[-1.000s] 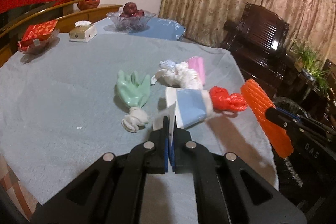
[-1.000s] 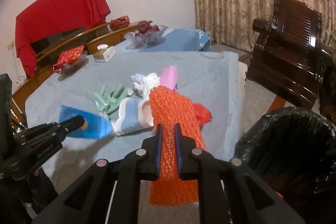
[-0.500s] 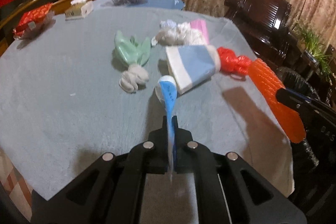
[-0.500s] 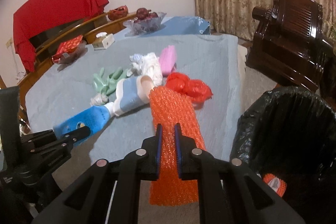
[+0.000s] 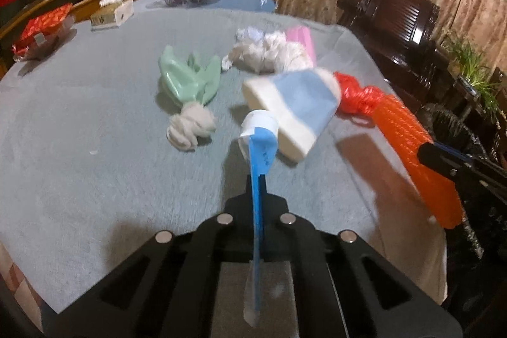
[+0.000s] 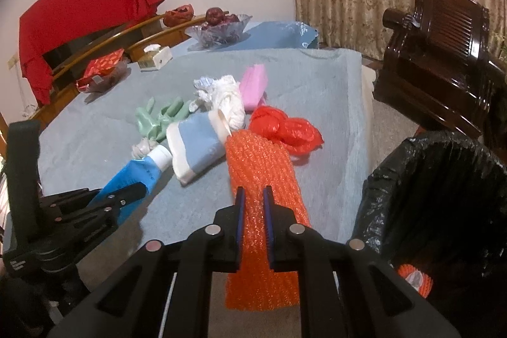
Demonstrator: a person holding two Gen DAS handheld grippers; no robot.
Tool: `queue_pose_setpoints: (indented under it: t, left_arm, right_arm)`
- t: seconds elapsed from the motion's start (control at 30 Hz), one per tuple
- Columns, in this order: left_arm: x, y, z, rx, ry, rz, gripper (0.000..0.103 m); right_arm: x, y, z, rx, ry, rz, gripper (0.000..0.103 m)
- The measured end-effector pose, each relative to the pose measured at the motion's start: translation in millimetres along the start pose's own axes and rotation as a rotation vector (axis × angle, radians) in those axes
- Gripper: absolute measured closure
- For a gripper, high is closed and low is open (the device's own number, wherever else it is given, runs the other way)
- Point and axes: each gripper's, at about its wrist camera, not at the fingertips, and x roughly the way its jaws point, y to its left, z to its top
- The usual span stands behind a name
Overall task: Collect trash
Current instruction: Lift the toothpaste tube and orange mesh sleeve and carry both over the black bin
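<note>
Trash is spread on the grey cloth of the table (image 5: 79,129), and two pieces of it are held. A blue tube (image 5: 258,167) with a white cap is clamped at its flat end by the left gripper (image 5: 257,186), whose jaws are closed tight on it; the cap is seen just beside the blue-and-white cup (image 5: 294,103). An orange foam net (image 6: 263,179) is pinched by the right gripper (image 6: 253,195), with its jaws nearly closed around it.

Only in the right wrist view is the bin (image 6: 443,198) with its black bag shown fully, just beside the table edge, with an orange piece (image 6: 415,277) already inside. In the left wrist view only a dark part of it is seen. Behind the cup lie a green glove (image 5: 187,78), white wads (image 5: 269,49), a pink packet (image 5: 302,40) and a red bag (image 5: 358,94). Bare cloth is left near the front table edge.
</note>
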Motion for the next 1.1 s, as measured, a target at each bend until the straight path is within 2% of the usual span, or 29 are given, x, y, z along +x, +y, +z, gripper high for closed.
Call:
queue_pose_setpoints:
  t: [0.33, 0.63, 0.83, 1.1]
  left_arm:
    - [-42, -14, 20, 0.001, -0.082, 0.009, 0.102]
    - [-71, -43, 33, 0.035, -0.147, -0.035, 0.102]
    - [-81, -76, 38, 0.078, -0.168, -0.095, 0.102]
    - [-83, -140, 42, 0.174, -0.173, -0.211, 0.102]
  right_arm:
    - [-29, 1, 17, 0.010, -0.078, 0.006, 0.092]
    - [-70, -8, 25, 0.021, -0.152, -0.014, 0.092]
    - [-103, -33, 21, 0.062, -0.193, -0.064, 0.092]
    - [-147, -88, 7, 0.142, -0.233, -0.174, 0.092]
